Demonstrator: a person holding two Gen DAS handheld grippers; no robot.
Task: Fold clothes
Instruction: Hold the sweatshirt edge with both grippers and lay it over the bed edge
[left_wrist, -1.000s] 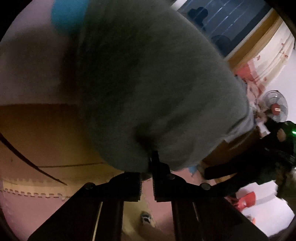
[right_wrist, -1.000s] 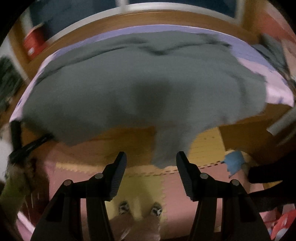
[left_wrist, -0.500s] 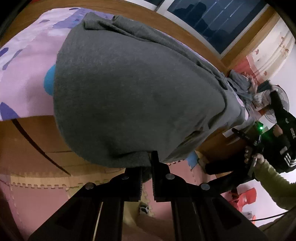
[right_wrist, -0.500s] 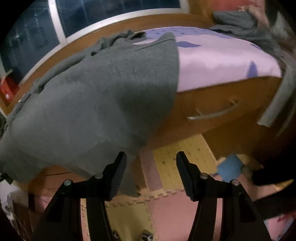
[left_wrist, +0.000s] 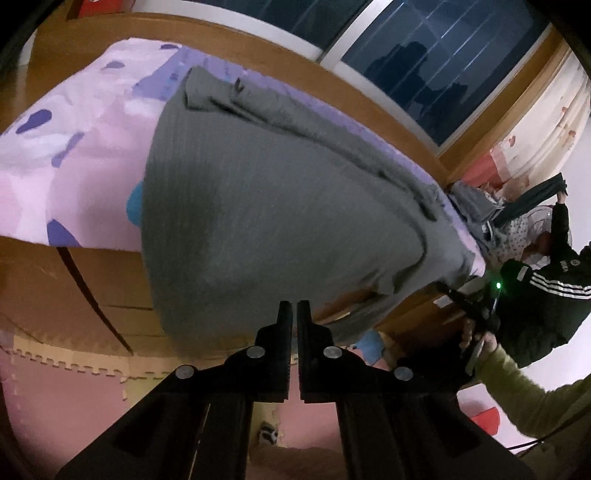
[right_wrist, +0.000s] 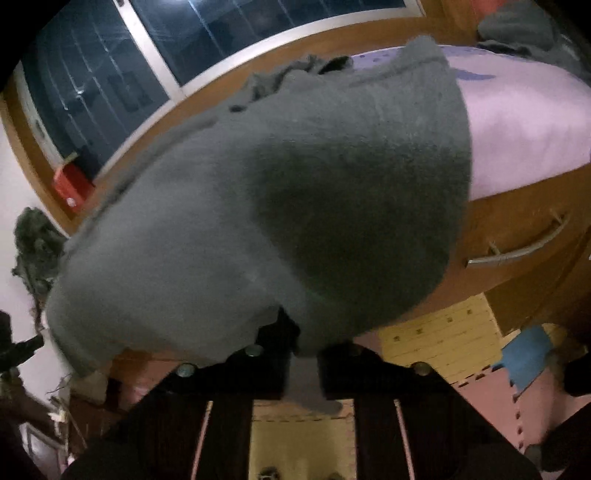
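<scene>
A grey knit garment (left_wrist: 280, 206) fills the centre of both views, draped from a lilac-sheeted bed (left_wrist: 85, 162) over its wooden front toward the floor.

At the bottom centre of the left wrist view, the left gripper (left_wrist: 294, 314) has its jaws pressed together; the garment's lower edge seems to sit at their tips, though whether cloth is truly caught there is unclear. In the right wrist view, the right gripper (right_wrist: 301, 343) pinches a hanging fold at the bottom centre, its tips buried in fabric.

Risks, as judgement: the thick, slack knit could slip from a shallow pinch, and more than 1 layer may be caught, which would skew the fold. Its trailing edge could drag on the foam floor mats (right_wrist: 436, 339).

Around: a drawer handle (right_wrist: 517, 251) at the right could snag cloth. More clothes (left_wrist: 476, 206) are piled at the bed's far end. A second person (left_wrist: 546, 295) in a striped black jacket stands at the right edge, near the working space.
</scene>
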